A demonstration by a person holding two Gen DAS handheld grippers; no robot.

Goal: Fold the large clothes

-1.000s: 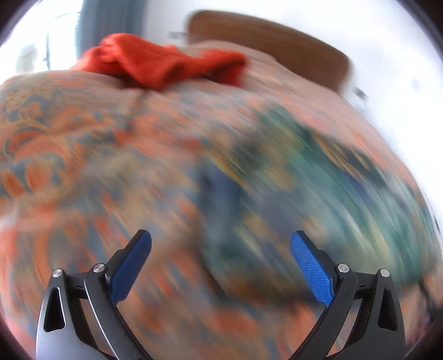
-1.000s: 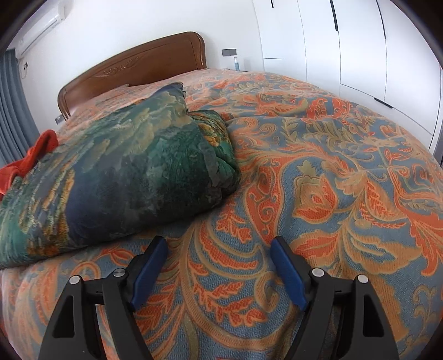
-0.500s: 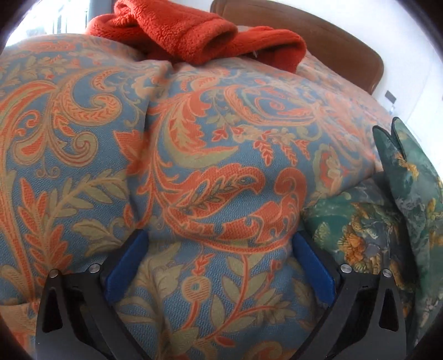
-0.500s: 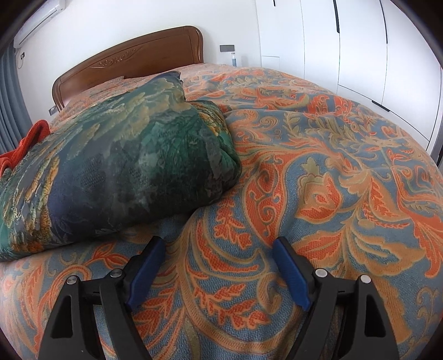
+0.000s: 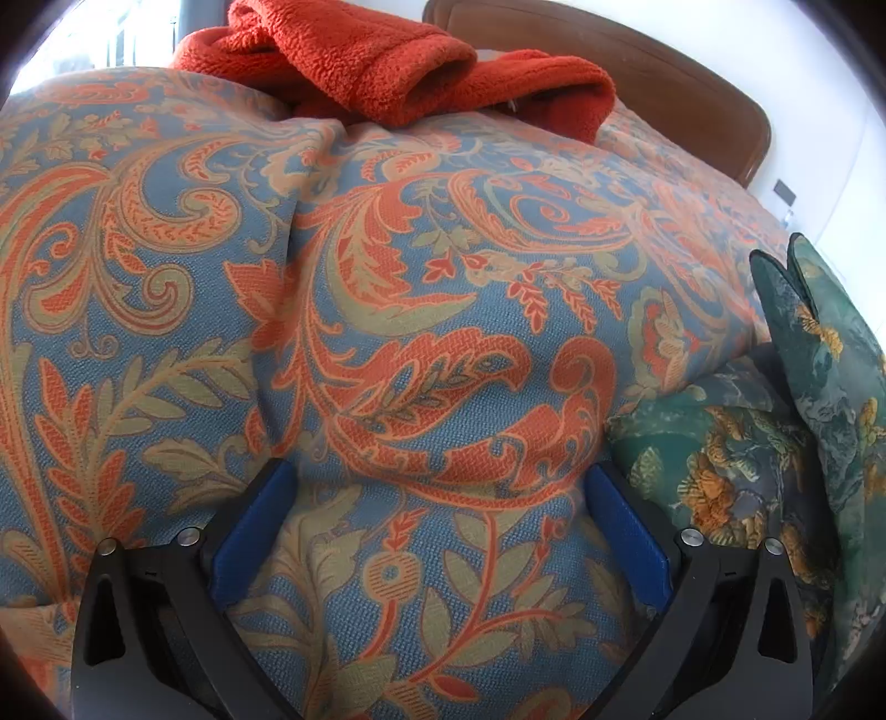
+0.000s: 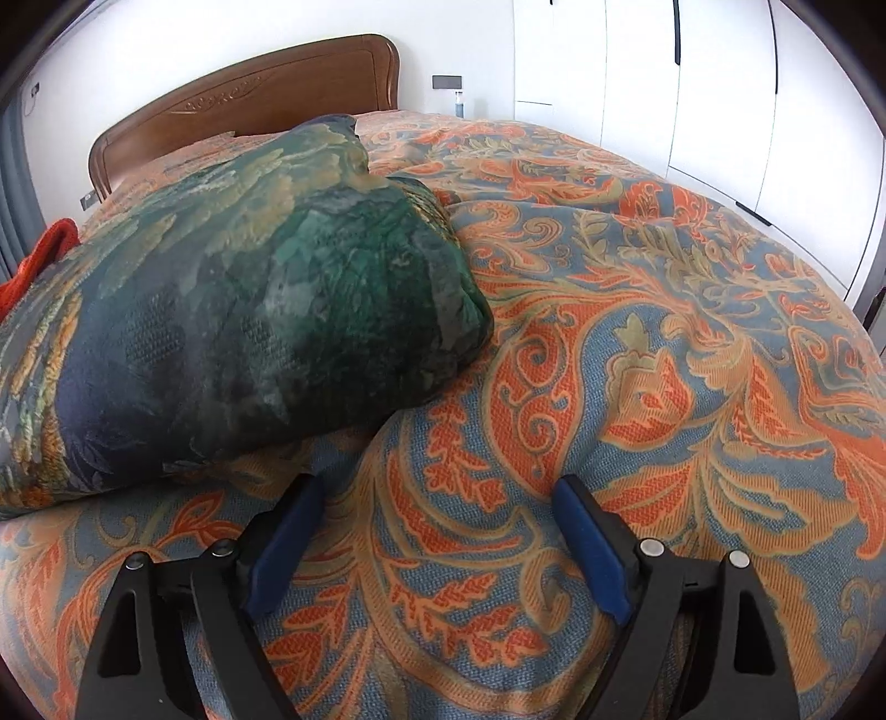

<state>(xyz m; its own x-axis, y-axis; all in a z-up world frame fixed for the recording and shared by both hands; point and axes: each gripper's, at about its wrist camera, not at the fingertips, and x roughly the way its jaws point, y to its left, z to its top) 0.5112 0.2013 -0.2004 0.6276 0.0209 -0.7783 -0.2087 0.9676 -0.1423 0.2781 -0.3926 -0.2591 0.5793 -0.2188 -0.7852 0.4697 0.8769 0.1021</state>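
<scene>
A folded dark green floral cloth (image 6: 249, 310) lies on the bed's orange and blue paisley bedspread (image 6: 637, 360). In the left wrist view its edge (image 5: 747, 454) shows at the right. A crumpled orange fleece garment (image 5: 398, 61) lies near the headboard, and a corner of it (image 6: 39, 260) shows at the far left of the right wrist view. My left gripper (image 5: 437, 476) is open, its tips sunk into the bedspread (image 5: 387, 310) just left of the green cloth, with a bulge of bedspread between them. My right gripper (image 6: 437, 487) is open and its jaws are opening, low over the bedspread in front of the green cloth.
A brown wooden headboard (image 6: 249, 105) stands at the back of the bed. White wardrobe doors (image 6: 692, 83) line the right wall. A bright window (image 5: 111, 39) is behind the fleece. The bedspread stretches flat to the right of the green cloth.
My left gripper swung left off the green cloth and down onto the bedspread, then stayed still. My right gripper's jaws widened a little and it came slightly closer to the bed.
</scene>
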